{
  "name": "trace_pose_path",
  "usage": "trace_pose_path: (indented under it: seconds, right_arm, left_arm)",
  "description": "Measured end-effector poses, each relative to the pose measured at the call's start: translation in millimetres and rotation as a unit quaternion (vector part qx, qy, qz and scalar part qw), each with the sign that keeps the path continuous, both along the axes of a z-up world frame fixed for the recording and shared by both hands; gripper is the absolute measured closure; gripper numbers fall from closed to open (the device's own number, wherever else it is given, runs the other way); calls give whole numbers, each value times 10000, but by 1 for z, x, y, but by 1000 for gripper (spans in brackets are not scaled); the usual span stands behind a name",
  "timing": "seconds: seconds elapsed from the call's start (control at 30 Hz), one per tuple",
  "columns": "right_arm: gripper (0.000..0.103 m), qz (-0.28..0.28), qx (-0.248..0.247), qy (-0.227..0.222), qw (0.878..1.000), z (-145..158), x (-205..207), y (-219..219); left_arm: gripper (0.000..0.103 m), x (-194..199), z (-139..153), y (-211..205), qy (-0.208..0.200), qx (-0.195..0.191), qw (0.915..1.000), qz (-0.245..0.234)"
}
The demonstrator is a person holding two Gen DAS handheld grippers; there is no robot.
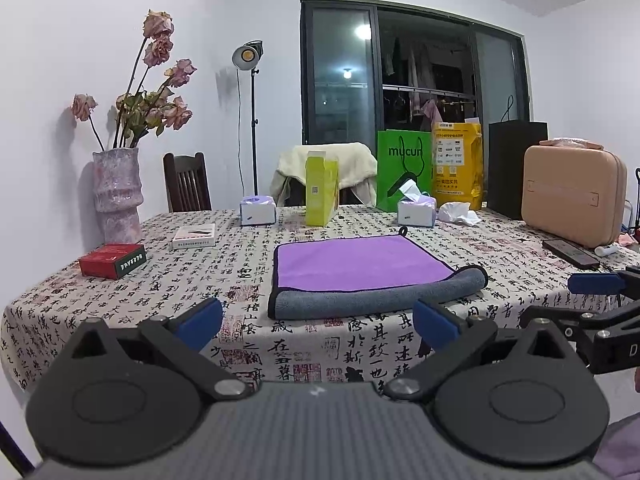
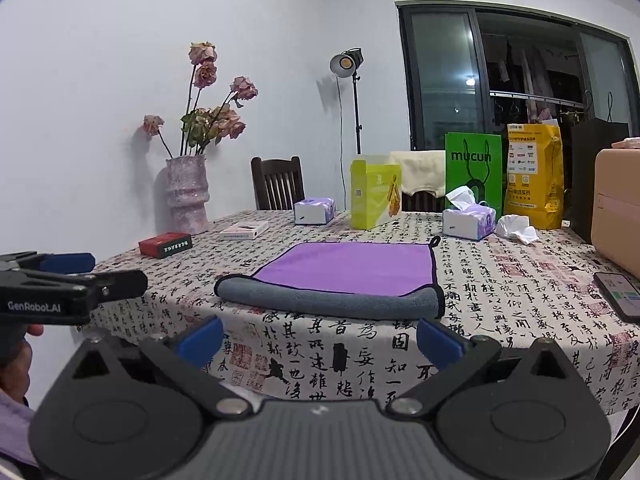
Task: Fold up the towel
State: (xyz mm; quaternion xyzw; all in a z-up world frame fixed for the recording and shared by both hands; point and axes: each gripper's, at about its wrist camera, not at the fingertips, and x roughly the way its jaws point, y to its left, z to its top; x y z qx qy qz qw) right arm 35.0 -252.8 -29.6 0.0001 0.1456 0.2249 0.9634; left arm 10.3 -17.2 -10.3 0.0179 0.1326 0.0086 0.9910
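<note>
Blue-padded fingers of the left gripper point(image 1: 318, 320) and right gripper point(image 2: 320, 340) spread wide, holding nothing, short of the table's near edge. Calligraphy-printed tablecloth point(image 1: 180, 280) covers the table. Mid-table lies the towel point(image 1: 360, 268), purple face up, its grey near edge rolled over. Behind stand boxes, bags, a vase point(image 1: 117, 194) and a dark window point(image 1: 412, 76).

A home dining room: tablecloth-covered table point(image 1: 120, 280), wooden chair point(image 1: 186, 182), vase of dried roses point(image 1: 118, 196), laundry beyond window point(image 1: 420, 76).

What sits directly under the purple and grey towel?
The calligraphy-print tablecloth shows all around the purple and grey folded towel. Whatever lies beneath or inside the fold is covered.
</note>
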Motion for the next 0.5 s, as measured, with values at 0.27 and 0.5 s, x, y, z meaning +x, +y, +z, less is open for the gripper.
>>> trace_pose_path:
  seconds: [0.27,0.5]
  right_arm:
    - [0,-63,-6,40,10000,-2,1,-2]
    - [0,-67,-18,77,9999,-6,2,-2]
  left_arm:
    - [0,2,-2,-2,33,-21,10000,-61]
    - [0,4,-5,-2,66,-8,10000,-40]
